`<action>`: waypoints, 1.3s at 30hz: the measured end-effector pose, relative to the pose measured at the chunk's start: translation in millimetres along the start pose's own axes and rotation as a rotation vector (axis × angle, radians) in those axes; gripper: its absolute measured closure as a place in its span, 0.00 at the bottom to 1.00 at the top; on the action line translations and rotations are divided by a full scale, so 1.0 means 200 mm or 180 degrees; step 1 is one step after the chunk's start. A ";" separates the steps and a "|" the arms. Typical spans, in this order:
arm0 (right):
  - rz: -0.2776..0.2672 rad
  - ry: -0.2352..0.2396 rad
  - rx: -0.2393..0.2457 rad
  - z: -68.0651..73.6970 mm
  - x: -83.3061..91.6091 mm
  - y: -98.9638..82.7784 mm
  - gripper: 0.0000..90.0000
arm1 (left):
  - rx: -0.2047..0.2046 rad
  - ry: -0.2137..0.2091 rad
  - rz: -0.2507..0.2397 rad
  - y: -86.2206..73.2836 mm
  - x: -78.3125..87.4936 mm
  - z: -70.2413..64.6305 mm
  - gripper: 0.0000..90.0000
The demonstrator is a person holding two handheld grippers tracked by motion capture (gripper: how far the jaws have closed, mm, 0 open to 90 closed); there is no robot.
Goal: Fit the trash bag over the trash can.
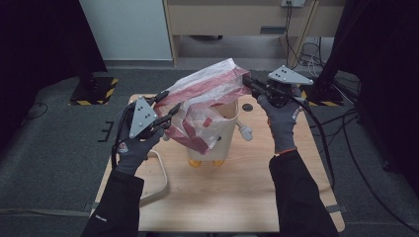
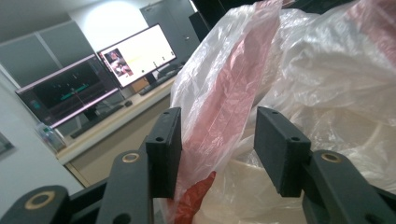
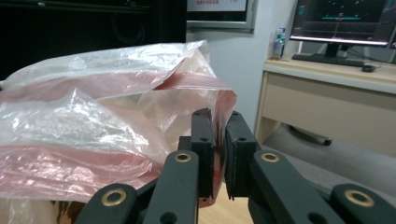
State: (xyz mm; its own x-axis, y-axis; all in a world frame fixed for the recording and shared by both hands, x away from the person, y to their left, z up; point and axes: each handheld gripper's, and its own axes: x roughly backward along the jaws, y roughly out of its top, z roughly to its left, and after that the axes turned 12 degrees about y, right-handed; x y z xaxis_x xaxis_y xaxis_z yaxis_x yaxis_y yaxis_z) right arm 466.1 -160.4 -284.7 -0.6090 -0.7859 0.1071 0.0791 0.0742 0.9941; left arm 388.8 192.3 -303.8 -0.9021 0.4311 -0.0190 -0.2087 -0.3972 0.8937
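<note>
On the near part of the light wooden bench (image 1: 222,197) nothing stood but a loop of pale cable at about 8 o'clock. At the bench's centre was a cream-coloured plastic bin shaped like a cartoon figure, with yellow feet and a stubby white arm (image 1: 217,133), and draped over its top hung a thin translucent plastic bag with red stripes (image 1: 207,94). The left claw (image 1: 165,109) sat at 9 o'clock from the bin; in the left gripper view its jaws stood apart with a red-striped fold of the bag (image 2: 219,107) running up between them, the pads not visibly pressing on it. The right claw (image 1: 248,82) was farther off at about 1 o'clock, and in the right gripper view its jaws were pinched together on the bag's edge (image 3: 215,126), holding that rim up and taut

The step in hand appeared to be spreading the bag's mouth so it could line the bin. The next move probably called for the left claw to clamp on the fold between its jaws, then for both hands to draw apart and lower the opening over the bin's rim. Farthest off, at 12 o'clock, stood a pale wooden desk (image 1: 247,19)
</note>
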 end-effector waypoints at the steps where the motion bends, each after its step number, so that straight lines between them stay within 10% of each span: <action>1: 0.0011 0.0049 0.0005 -0.01 0.00 -0.02 0.92 | 0.0036 0.0000 0.0006 -0.01 -0.01 0.01 0.57; 18: 0.0030 0.0153 0.0094 -0.02 -0.01 -0.02 0.86 | 0.0697 -0.0043 0.0112 -0.06 -0.10 0.07 0.69; 26: -0.0001 0.0138 0.0127 -0.03 0.02 -0.02 0.91 | 0.0809 -0.0003 -0.0085 -0.07 -0.09 0.11 0.61; 39: -0.0022 0.0075 0.0170 -0.01 0.08 -0.03 0.78 | 0.0609 0.0032 -0.0157 -0.16 0.03 0.17 0.55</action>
State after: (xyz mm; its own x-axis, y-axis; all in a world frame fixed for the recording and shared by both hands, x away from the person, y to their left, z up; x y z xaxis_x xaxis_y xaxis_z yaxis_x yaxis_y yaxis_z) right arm 457.7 -174.1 -289.5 -0.5907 -0.8006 0.1004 0.0323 0.1008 0.9944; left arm 403.8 235.6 -316.8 -0.8965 0.4378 -0.0684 -0.1778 -0.2142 0.9605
